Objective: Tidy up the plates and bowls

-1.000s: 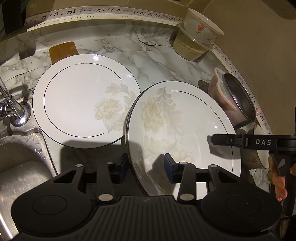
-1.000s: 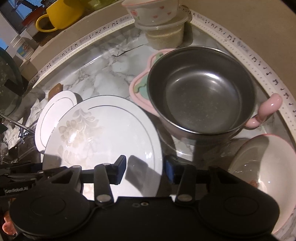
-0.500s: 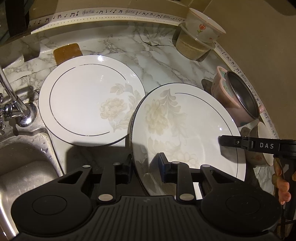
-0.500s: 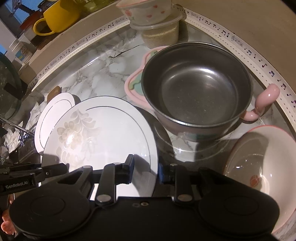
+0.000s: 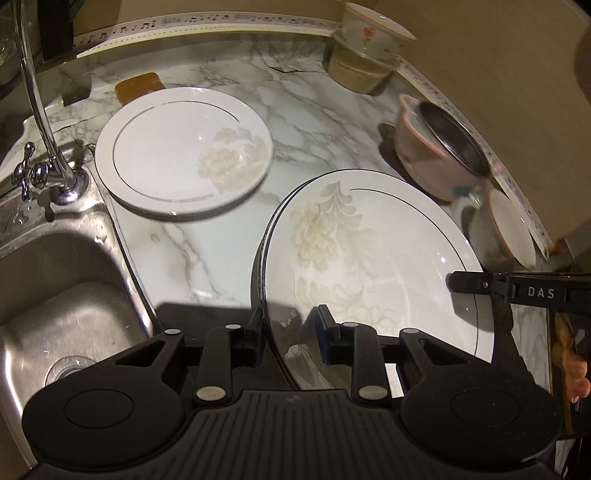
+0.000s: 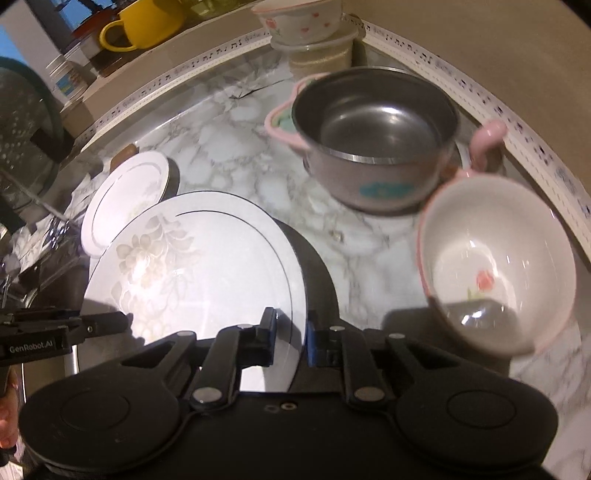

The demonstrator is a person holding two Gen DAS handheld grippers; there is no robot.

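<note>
A white floral plate (image 5: 376,258) is held up off the marble counter, tilted. My left gripper (image 5: 290,334) is shut on its left rim. My right gripper (image 6: 290,338) is shut on its right rim; the plate also shows in the right wrist view (image 6: 192,266). A second floral plate (image 5: 181,151) lies flat on the counter near the tap; it also shows in the right wrist view (image 6: 125,195). A steel pot with pink handles (image 6: 376,136) and a white bowl with a pink flower (image 6: 495,262) stand at the right.
A steel sink (image 5: 62,295) and tap (image 5: 40,162) are at the left. A flowered bowl stacked on a lidded tub (image 5: 365,55) stands at the back. A brown sponge (image 5: 138,86) lies behind the flat plate. A yellow mug (image 6: 140,22) sits on a ledge.
Both grippers have closed on the plate's rim and lifted it up and back from the counter. It no longer overlaps the flat plate.
</note>
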